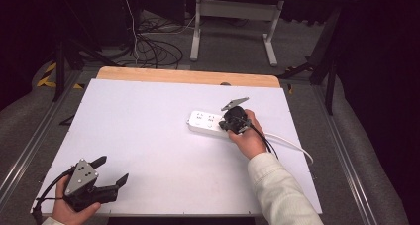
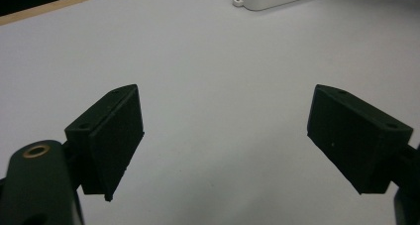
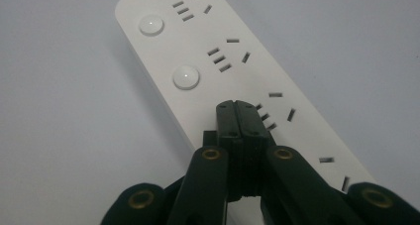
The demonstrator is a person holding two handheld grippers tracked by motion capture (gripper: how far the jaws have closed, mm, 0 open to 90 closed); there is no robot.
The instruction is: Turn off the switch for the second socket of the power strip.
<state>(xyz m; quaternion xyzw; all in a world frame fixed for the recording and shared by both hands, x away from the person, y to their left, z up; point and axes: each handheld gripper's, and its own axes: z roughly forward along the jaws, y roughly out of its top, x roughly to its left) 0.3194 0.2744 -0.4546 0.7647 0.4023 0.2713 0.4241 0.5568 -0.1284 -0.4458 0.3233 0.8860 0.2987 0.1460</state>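
Jaws of the right gripper (image 3: 236, 106) are pressed together with nothing between them, tips on the white power strip (image 1: 205, 122) at right of centre in the high view, likely over a switch. Pushing off-centre could skid it across the worktop (image 1: 148, 131). Left gripper (image 1: 110, 169), lower left, jaws wide apart, steadies nothing.

A white bench (image 1: 148, 131) is taking up the middle of the frame, with a wooden strip (image 1: 188, 77) running along its far edge. Metal rails (image 1: 29, 145) are flanking it at lower left and lower right. On the grey floor (image 1: 223, 51) behind, black cables (image 1: 153, 49) are lying tangled at upper left. A white desk frame (image 1: 233, 9) is standing at top centre. Yellow-black tape (image 1: 47, 76) is showing at the left edge.
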